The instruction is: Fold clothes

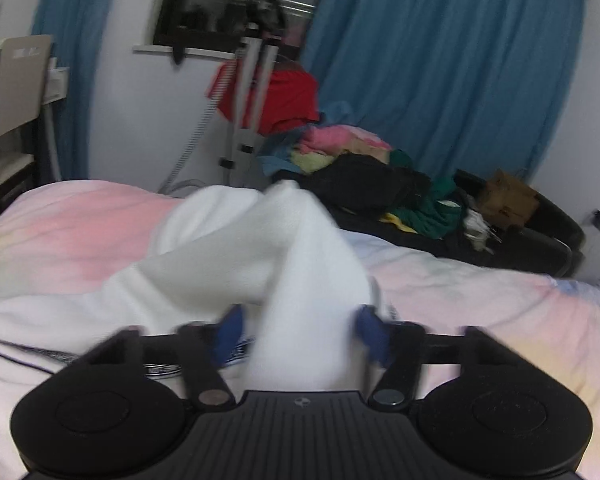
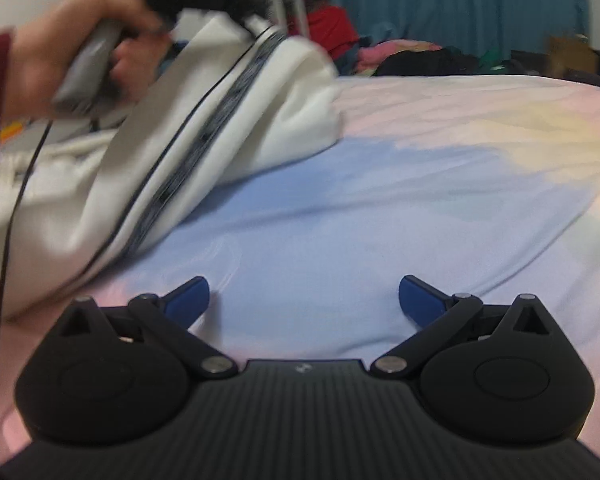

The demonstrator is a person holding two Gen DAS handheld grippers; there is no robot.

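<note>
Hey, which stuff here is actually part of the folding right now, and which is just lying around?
In the job:
- white garment, held up by the left claw
- right claw, open over the bedsheet
- hand on the left claw's handle

Lying about:
- clothes pile
- red garment
- steamer stand
- chair
- curtains

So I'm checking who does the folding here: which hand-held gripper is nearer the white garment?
Left. The left hand-held gripper grips the white garment; the right hand-held gripper is open over bare bedsheet beside it.
</note>
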